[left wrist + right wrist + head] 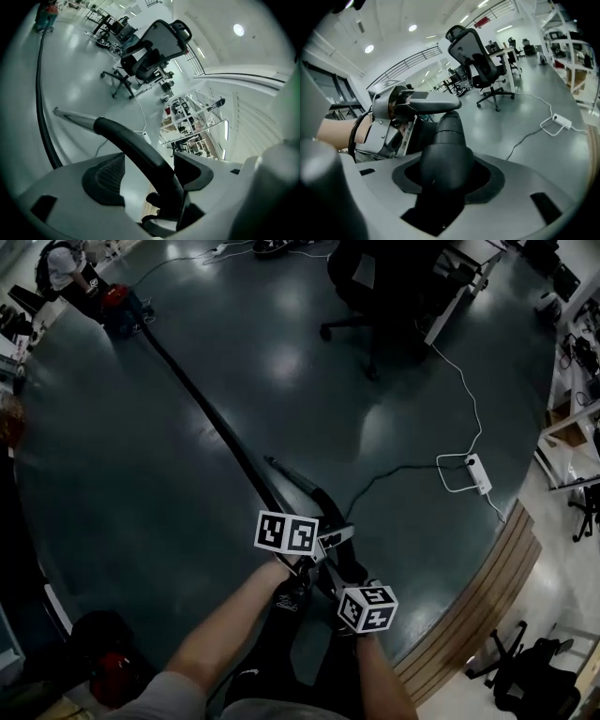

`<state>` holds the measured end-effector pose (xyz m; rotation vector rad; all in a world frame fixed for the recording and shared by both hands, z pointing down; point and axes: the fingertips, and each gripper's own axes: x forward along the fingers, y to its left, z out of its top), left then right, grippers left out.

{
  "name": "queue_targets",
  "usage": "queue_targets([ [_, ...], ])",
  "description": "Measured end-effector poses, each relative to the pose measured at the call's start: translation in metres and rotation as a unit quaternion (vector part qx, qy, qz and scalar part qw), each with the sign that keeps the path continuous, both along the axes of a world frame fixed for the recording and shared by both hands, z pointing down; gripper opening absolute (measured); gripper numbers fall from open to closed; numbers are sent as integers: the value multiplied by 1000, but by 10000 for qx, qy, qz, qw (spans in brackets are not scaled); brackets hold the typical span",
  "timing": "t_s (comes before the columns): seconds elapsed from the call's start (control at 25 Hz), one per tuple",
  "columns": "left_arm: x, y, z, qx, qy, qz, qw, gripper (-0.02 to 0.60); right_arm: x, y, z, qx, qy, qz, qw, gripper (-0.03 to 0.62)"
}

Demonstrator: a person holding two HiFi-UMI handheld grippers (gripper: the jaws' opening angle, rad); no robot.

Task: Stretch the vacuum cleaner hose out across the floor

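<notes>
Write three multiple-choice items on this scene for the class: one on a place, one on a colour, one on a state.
1. In the head view, the hose runs from bottom centre toward the:
A. upper left
B. upper right
C. lower right

2. The power strip is:
A. red
B. white
C. black

3. The right gripper is:
A. wide open and empty
B. shut on the handle
C. out of view

Answers:
1. A, the hose leads up to the vacuum in that corner.
2. B, it shows plainly white.
3. B, the right gripper view shows the handle filling the gap between the jaws.
</notes>
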<state>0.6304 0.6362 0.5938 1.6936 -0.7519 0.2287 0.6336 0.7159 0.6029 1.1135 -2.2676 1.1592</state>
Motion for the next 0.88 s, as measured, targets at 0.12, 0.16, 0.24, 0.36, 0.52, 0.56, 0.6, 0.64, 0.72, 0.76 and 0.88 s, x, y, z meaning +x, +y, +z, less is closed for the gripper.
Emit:
queue_targets([
  [0.12,17,4,30,-439,299,-128,9985,318,9,7,22,-102,14,39,9999,192],
  [0.16,23,5,37,-544,391,-180,9976,314,12,9,28,-149,9,60,9999,193],
  [0.24,37,10,53,-682,380,-184,9968,289,20,17,45,-359,-17,118,9993,193],
  [0.36,57,27,70,-755,190,43,9970,252,29,39,72,-796,195,-125,9966,195],
  [0.52,85,40,72,-466,-80,655,9967,217,42,61,86,-1176,169,-475,9918,289],
  [0.56,93,40,77,-354,-172,882,9953,210,47,65,91,-1247,105,-513,9908,305],
  [0.6,102,39,83,-229,-268,1133,9929,206,54,69,96,-1313,42,-556,9898,310],
  [0.64,111,38,89,-97,-357,1393,9896,202,62,75,100,-1384,-16,-597,9886,310],
  [0.72,131,41,95,144,-485,1906,9804,192,86,92,104,-1544,-120,-593,9861,310],
  [0.76,142,44,95,249,-524,2156,9748,189,103,101,105,-1626,-155,-509,9853,310],
  [0.88,185,60,102,580,-668,2883,9534,184,176,108,114,-1778,-192,132,9838,310],
])
